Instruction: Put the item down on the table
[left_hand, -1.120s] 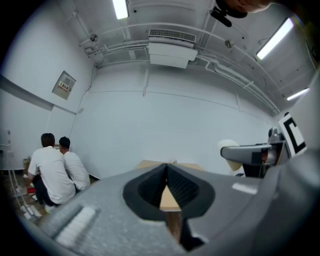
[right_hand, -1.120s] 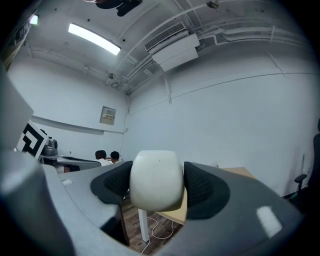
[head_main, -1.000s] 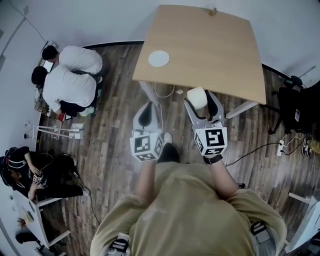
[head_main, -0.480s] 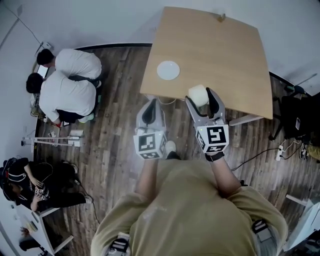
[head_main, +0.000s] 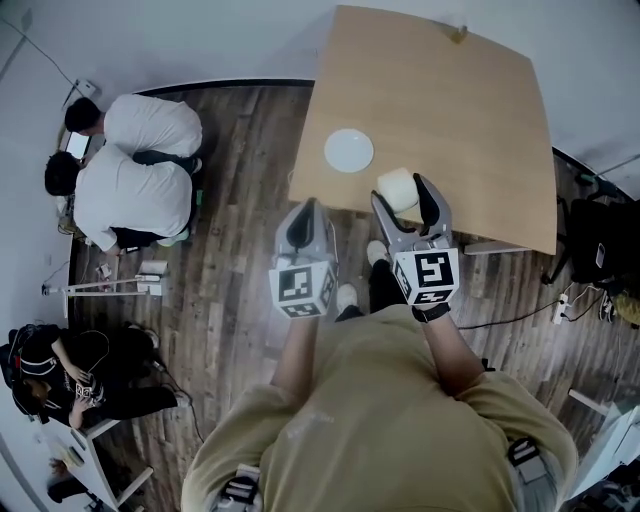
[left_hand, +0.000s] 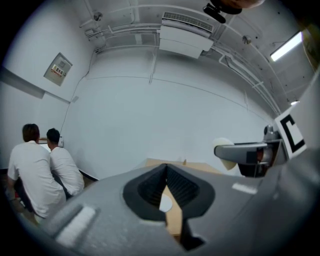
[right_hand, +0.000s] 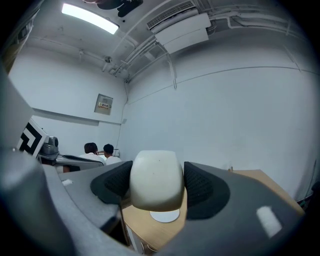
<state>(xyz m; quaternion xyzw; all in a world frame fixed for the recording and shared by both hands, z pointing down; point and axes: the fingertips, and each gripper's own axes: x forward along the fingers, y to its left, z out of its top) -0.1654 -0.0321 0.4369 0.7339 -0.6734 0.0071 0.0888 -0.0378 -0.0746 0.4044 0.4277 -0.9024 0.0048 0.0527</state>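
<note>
Right claw clenched a cream rounded item by its sides above the tabletop; it looked light, smooth. Left claw closed, empty.

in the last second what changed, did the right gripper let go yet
The person stepped toward the table, bringing the right gripper and the cream item from short of its near edge to above it. Not released: its jaws stay clamped on it. The left gripper stays shut and empty; the plate sits unmoved.
</note>
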